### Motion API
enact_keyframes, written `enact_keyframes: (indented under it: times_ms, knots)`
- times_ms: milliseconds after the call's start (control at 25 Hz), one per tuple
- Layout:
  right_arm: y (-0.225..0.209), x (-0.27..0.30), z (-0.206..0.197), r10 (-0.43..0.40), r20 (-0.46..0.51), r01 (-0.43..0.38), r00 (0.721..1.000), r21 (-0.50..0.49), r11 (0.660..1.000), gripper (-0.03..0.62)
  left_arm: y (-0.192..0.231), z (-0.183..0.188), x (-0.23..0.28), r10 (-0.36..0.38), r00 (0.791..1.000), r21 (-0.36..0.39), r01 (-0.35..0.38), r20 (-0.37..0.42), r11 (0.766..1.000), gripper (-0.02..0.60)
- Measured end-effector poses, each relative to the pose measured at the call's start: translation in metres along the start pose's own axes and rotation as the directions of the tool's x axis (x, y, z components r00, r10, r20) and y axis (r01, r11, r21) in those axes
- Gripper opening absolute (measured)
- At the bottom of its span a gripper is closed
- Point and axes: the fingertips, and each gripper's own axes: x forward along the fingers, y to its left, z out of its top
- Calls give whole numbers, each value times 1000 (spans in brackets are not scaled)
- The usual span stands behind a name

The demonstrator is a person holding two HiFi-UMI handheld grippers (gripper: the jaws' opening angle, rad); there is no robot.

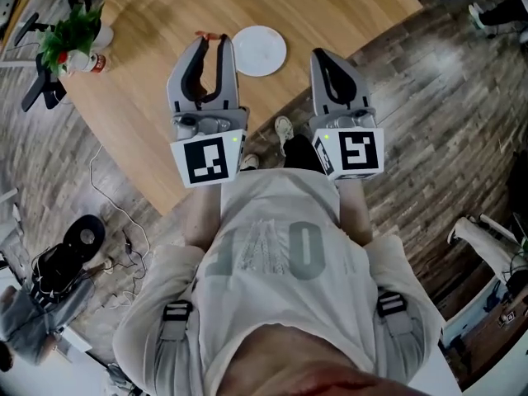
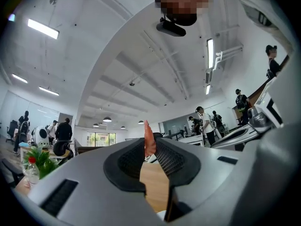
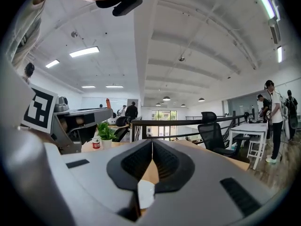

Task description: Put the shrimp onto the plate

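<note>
In an open office, over a wooden table (image 1: 140, 73), the left gripper (image 1: 213, 46) is pinching the shrimp (image 1: 211, 35) at its jaw tips, just beside the white plate (image 1: 259, 50). The right gripper (image 1: 323, 58) is hanging empty, jaws pressed together. Such a slight grip risks dropping the shrimp short of the plate.

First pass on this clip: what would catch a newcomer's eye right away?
The orange shrimp stands out first, pinched at the tips of the left tongs over the wooden table. Just to the right of those tips, a bare white plate lies on the table. Further right, the right tongs are shut on nothing.
</note>
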Motion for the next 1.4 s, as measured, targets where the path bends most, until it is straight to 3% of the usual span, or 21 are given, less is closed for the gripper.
enact_keyframes:
  times_ms: [120,560,920,1400]
  knots:
    - [-27,6,10,35,11,-35,999,21,999,20,-16,9,19,30,999,25,-30,-23,999,80]
    - [-58,61,2,169,24,-169,985,22,985,20,-1,-6,74,153,987,47,-152,-40,987,80]
    - [-68,73,7,165,34,-166,986,18,986,20,5,-1,84,174,984,70,-172,-22,982,80]
    - [-56,101,9,154,30,-154,988,7,988,20,31,-11,92,169,985,41,-168,-22,985,80]
